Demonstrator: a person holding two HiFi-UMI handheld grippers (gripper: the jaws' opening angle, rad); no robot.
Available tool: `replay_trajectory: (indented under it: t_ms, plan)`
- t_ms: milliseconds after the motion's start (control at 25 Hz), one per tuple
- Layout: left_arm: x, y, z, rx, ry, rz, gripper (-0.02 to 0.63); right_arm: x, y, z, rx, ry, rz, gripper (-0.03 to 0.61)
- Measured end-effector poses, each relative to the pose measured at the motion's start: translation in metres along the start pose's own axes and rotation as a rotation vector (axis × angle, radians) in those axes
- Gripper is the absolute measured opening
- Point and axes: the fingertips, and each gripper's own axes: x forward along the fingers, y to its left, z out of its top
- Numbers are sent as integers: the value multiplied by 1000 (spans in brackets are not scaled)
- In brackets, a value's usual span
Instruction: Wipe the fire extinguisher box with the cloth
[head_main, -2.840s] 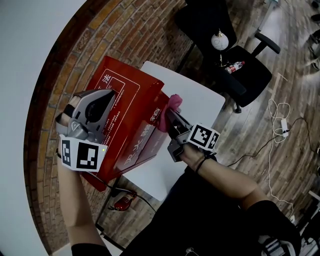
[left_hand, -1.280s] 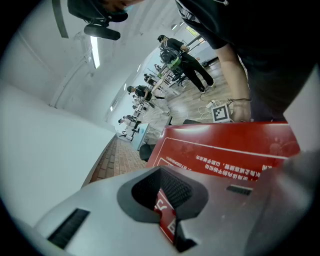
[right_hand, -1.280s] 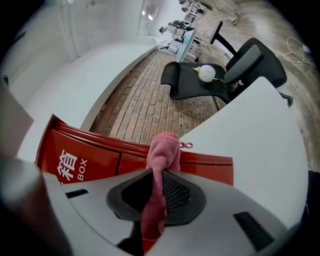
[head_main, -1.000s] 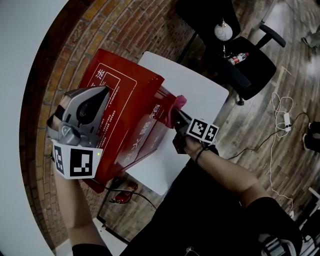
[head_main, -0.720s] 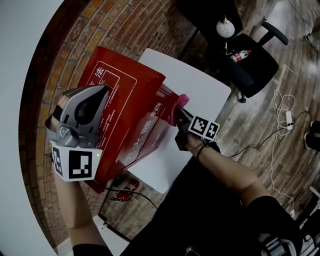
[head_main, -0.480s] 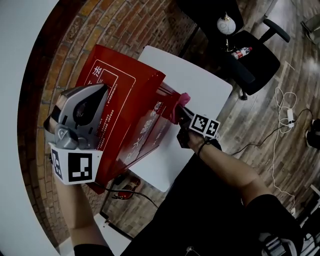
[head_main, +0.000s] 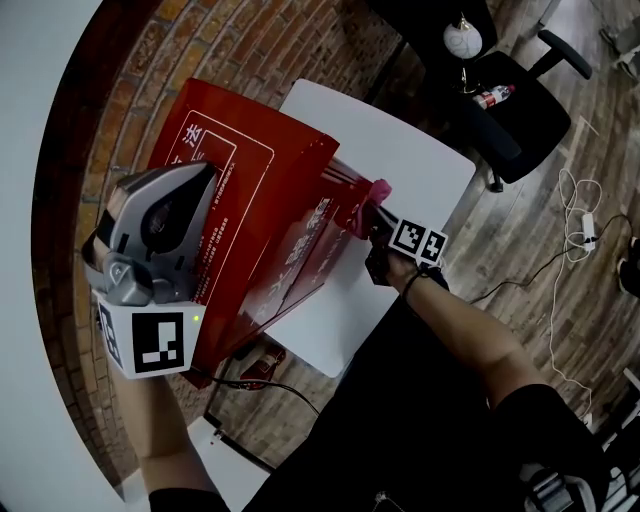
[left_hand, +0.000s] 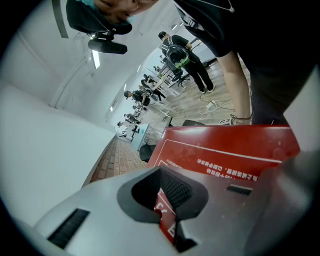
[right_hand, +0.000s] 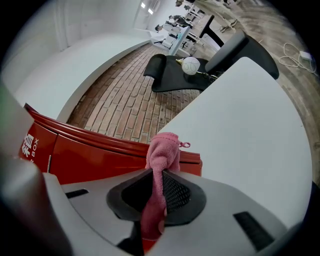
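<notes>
The red fire extinguisher box stands on the white bench by the brick wall. The left tool is clamped on its upper edge. The right tool, pinching the pink cloth, has slid lower down the front: wiping is underway. A chair stands well clear.

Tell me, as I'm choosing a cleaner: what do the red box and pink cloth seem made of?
The red box: probably painted sheet metal, glossy; smooth faces catch reflections and edges are crisply folded, though hard plastic is possible. The pink cloth: likely microfibre or terry, matte; fuzzy nap, stitched edge, limp folds.
</notes>
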Motion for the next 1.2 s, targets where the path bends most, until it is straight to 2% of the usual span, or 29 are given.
replay_trajectory:
  t_ms: [520, 1040, 1200]
  plan:
    - [0, -1, -1, -2, 4, 1, 20, 16, -41, -6, -32, 30, -34, 61]
    - [0, -1, -1, -4, 4, 1, 20, 30, -75, -15, -42, 59, -142, 61]
    - [0, 0, -1, -2, 4, 1, 20, 33, -82, -18, -35, 61, -153, 61]
